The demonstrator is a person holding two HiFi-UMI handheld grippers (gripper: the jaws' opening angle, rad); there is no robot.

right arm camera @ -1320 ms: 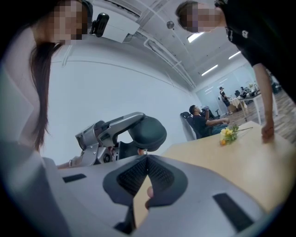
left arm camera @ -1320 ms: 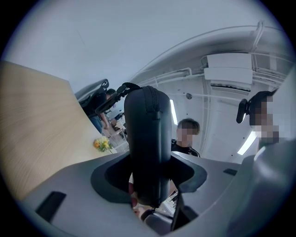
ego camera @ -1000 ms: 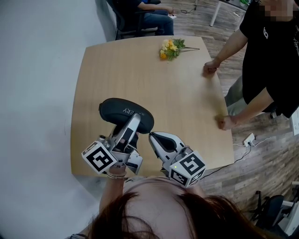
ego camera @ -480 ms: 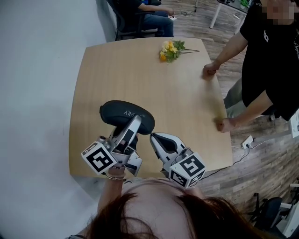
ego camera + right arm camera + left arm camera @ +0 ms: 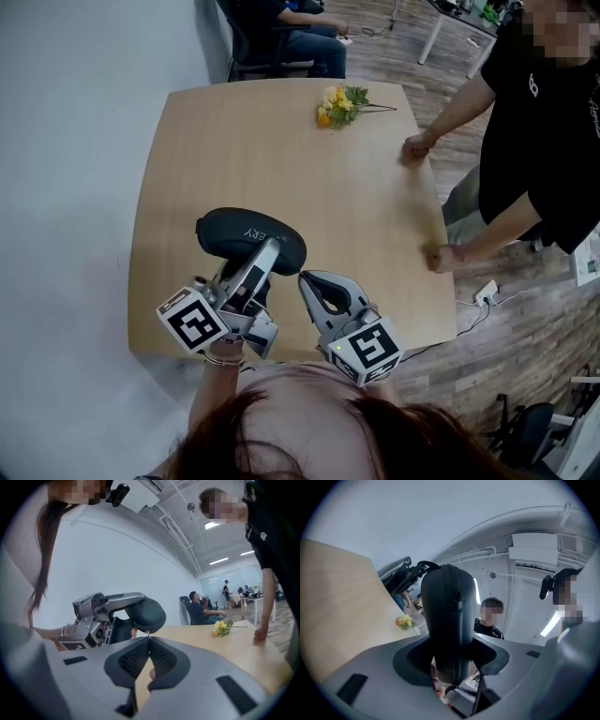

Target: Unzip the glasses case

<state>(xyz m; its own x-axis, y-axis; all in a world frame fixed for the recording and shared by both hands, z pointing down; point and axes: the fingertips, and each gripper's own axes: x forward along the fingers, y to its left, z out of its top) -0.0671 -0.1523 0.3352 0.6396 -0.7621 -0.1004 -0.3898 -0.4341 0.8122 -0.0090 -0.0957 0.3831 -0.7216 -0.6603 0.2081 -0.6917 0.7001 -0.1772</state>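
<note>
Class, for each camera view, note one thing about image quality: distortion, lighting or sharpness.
Head view: even light, sharp, the light wooden table only mildly curved. Left gripper view: strong fisheye inside a dark round border; the black oval glasses case looms large and dark. Right gripper view: same fisheye, bright ceiling strip lights.

Open-plan office: swivel chair [image 5: 186, 609], strip lights [image 5: 220, 561], wood-plank floor [image 5: 525, 328].

We see a light wooden counter [image 5: 253, 159] with rounded corners. A small bunch of yellow flowers [image 5: 337, 101] lies near its far edge. At its right edge a standing person rests one hand [image 5: 413, 147] and the other hand [image 5: 437, 257], well apart from each other.
</note>
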